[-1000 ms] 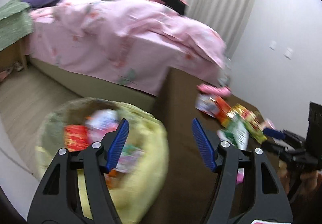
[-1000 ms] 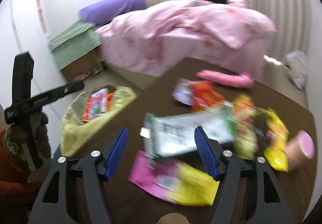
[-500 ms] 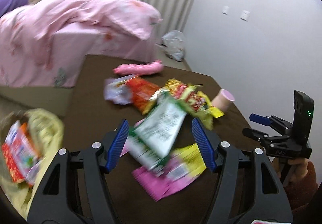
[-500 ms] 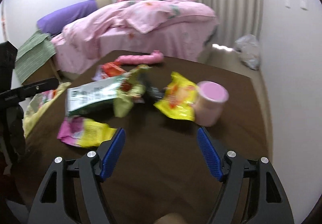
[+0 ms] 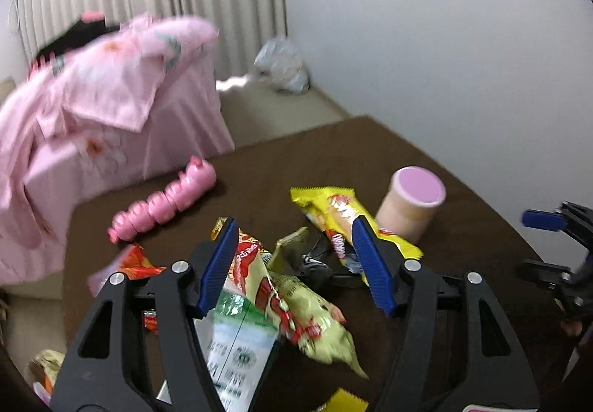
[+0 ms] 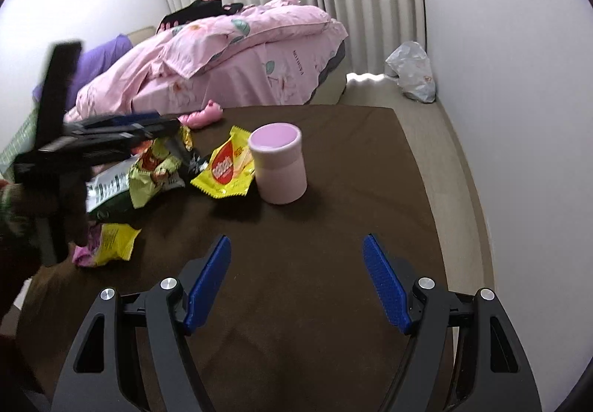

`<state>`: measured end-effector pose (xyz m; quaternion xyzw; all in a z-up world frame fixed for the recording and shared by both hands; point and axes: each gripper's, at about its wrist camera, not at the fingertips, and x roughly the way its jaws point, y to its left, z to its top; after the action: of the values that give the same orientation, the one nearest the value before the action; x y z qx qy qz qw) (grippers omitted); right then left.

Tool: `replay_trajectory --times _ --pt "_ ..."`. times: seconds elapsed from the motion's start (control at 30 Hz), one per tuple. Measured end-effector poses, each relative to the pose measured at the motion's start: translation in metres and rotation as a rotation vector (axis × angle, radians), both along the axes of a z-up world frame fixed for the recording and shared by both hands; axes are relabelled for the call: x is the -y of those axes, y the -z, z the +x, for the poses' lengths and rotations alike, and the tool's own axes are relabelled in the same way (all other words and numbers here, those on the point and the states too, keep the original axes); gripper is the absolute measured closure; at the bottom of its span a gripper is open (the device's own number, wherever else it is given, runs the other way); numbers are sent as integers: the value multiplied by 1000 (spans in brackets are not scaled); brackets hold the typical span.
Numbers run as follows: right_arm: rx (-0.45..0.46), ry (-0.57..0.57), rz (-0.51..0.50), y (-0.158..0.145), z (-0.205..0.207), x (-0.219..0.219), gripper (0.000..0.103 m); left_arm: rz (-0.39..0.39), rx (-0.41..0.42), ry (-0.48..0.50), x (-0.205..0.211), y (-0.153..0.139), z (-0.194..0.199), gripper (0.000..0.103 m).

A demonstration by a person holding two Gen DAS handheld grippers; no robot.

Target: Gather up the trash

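Hovering over the wrapper pile, the left gripper (image 5: 294,263) has its jaws apart, just narrowed a little, with a green-and-red snack bag (image 5: 296,315) seen between the pads but not pinched. Print on the white-green pouch (image 5: 237,349) is too blurred to read. A yellow wrapper (image 6: 226,167) with a red logo, lettering unreadable, lies long axis toward the pink cup (image 6: 280,163), touching it. A pink ribbed tube (image 5: 163,204) lies diagonally near the bench (image 6: 333,226) edge by the bed (image 6: 241,56); its cover reads "FASHION". The right gripper (image 6: 296,278) stands wide above bare bench.
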<state>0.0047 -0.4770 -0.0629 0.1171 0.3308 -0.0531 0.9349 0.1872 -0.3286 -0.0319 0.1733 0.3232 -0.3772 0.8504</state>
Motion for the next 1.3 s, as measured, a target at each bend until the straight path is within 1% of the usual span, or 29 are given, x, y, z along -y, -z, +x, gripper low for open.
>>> replay_trajectory --times 0.03,0.07,0.1,0.13,0.2,0.23,0.3,0.33,0.4,0.47,0.53,0.57,0.6,0.63,0.67,0.7,0.73,0.77,0.8,0.83,0.87,0.93,1.0,1.13,1.17,1.3 --pt "8 -5 3 -1 1 1 33 26 -42 -9 4 7 7 59" --pt "19 -20 -1 -2 6 0 33 38 -61 -11 4 11 9 71" --pt "24 -26 -9 -4 9 -2 33 45 -75 -13 3 13 9 88" --pt "37 -41 -24 -6 15 -5 33 41 -86 -20 -1 14 6 96" --pt "53 -69 -34 -9 25 -10 33 15 -108 -32 -13 11 1 100" --pt "57 -93 -35 -10 34 -14 33 -20 -134 -43 -25 6 -5 101" --pt "61 -123 -41 -11 45 -20 33 -70 -151 -56 -44 -3 -17 101" --pt "63 -139 -48 -11 51 -24 33 -88 -146 -61 -55 -9 -23 101" --pt "69 -199 -65 -10 67 -37 33 -101 -137 -72 -67 -16 -32 101" --pt "61 -236 -85 -8 80 -48 34 -111 -162 -71 -81 -20 -40 101" --pt "50 -258 -131 -6 93 -60 44 -120 -160 -84 -91 -21 -46 101" --pt "38 -258 -182 -3 104 -69 46 -125 -151 -91 -95 -23 -49 100" --pt "33 -263 -200 -1 108 -73 47 -130 -144 -102 -101 -23 -51 96" --pt "24 -266 -228 2 117 -80 48 -140 -146 -116 -106 -23 -51 86" --pt "19 -264 -242 4 120 -82 49 -151 -154 -128 -112 -22 -50 80" --pt "11 -266 -263 6 126 -87 49 -172 -170 -149 -120 -21 -50 70" --pt "-2 -270 -284 9 133 -93 49 -187 -184 -165 -127 -19 -49 66" --pt "-12 -270 -294 11 137 -95 49 -193 -195 -177 -132 -18 -51 66" --pt "-29 -263 -308 15 142 -97 57 -194 -202 -186 -136 -16 -51 66" --pt "-48 -264 -305 18 146 -98 72 -194 -205 -201 -143 -13 -52 66" --pt "-71 -277 -288 21 149 -98 78 -197 -207 -213 -149 -11 -54 66" --pt "-69 -281 -248 21 147 -96 87 -212 -225 -231 -161 -6 -57 63" --pt "-70 -288 -233 20 140 -97 89 -225 -245 -237 -169 -2 -61 62" --pt "-79 -313 -196 17 112 -101 90 -235 -254 -245 -177 3 -67 61" --pt "-86 -319 -178 16 97 -102 91 -238 -260 -244 -178 4 -68 61" --pt "-116 -325 -136 17 60 -104 90 -237 -266 -234 -178 8 -72 61"
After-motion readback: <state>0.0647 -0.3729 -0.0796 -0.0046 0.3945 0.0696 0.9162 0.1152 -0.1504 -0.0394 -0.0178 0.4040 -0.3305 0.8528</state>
